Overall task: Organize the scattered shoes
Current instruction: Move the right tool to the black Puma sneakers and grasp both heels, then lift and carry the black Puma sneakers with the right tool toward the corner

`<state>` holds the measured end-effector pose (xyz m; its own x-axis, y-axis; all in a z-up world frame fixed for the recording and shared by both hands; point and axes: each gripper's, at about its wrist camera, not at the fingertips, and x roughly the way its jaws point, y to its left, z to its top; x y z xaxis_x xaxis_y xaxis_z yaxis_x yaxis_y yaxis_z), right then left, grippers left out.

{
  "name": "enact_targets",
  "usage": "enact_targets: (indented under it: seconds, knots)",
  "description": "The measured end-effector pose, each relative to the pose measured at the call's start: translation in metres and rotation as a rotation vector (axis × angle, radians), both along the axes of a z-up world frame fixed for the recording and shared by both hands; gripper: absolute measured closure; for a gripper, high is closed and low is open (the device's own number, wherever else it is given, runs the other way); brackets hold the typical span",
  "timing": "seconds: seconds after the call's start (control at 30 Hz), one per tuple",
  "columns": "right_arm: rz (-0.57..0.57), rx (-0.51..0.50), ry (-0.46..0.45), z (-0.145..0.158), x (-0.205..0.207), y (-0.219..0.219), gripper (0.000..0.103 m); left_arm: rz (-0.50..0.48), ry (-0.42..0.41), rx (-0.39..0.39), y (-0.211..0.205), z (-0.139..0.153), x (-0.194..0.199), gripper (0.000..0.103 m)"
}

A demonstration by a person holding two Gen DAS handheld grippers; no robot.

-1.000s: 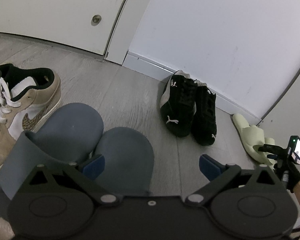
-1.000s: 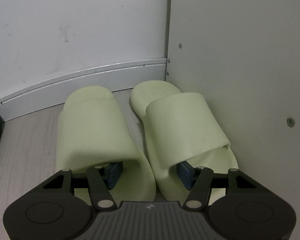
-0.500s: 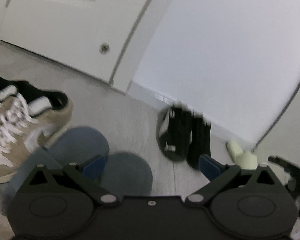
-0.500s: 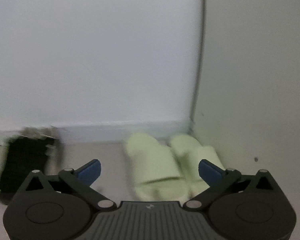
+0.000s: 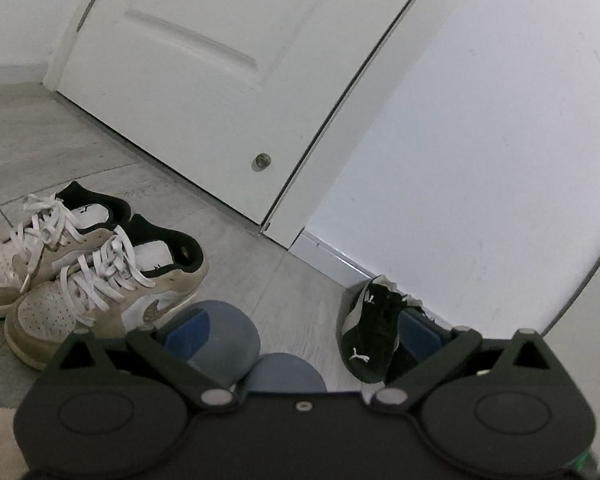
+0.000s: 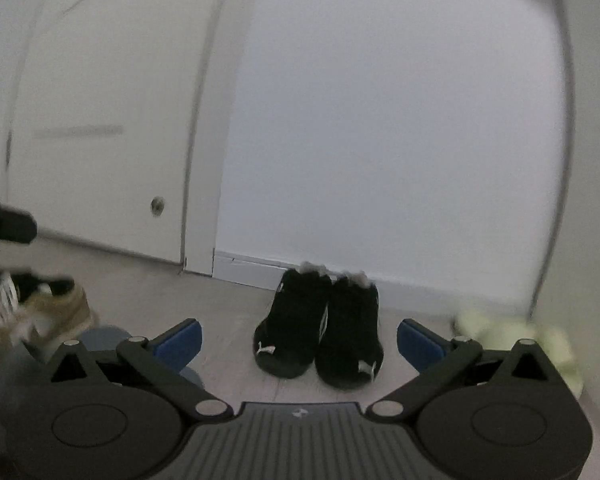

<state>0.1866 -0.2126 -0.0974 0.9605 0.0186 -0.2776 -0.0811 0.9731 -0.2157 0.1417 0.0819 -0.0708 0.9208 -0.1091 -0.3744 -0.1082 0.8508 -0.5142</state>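
from your left wrist view, your left gripper was spread wide and empty above the blue slippers — tan sneakers just beside them, black shoes by the wall.

from your right wrist view, your right gripper gaped empty — black shoes paired against the baseboard, pale green slippers blurred at right.

White door, white wall — grey plank floor.
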Motion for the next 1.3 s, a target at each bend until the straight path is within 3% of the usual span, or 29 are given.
enact_targets:
  seconds: [0.1,0.3,0.47,0.6,0.73,0.87,0.9,0.97,1.13,1.3]
  knots:
    - [-0.034,0.021,0.016,0.016,0.038,-0.009,0.0,-0.011,0.027,0.016,-0.004,0.0,0.025,0.001]
    - [-0.053,0.052,0.102,0.044,0.13,-0.031,0.0,-0.065,0.072,0.163,-0.01,-0.013,0.118,0.001]
    - [-0.05,-0.055,0.236,0.022,0.237,-0.03,0.007,-0.138,0.101,0.204,-0.015,-0.048,0.194,0.001]
    - [-0.01,-0.057,0.42,-0.002,0.314,-0.024,0.027,-0.145,0.12,0.22,-0.013,-0.063,0.209,0.001]
    - [-0.083,0.073,0.593,-0.025,0.384,-0.034,0.028,-0.172,0.124,0.153,-0.009,-0.07,0.211,0.001]
    - [-0.13,0.128,0.72,-0.049,0.42,-0.041,0.037,-0.17,0.126,0.171,-0.012,-0.07,0.214,0.001]
    - [-0.139,0.14,0.74,-0.055,0.426,-0.042,0.044,-0.169,0.128,0.173,-0.013,-0.07,0.214,0.001]
    - [-0.161,0.152,0.769,-0.064,0.436,-0.042,0.046,-0.167,0.136,0.163,-0.014,-0.072,0.217,0.001]
    - [-0.22,0.195,0.686,-0.069,0.428,-0.04,0.047,-0.158,0.156,0.109,-0.011,-0.075,0.22,0.001]
    - [-0.185,0.182,0.411,-0.077,0.375,-0.032,0.06,-0.14,0.108,0.108,-0.003,-0.068,0.207,0.001]
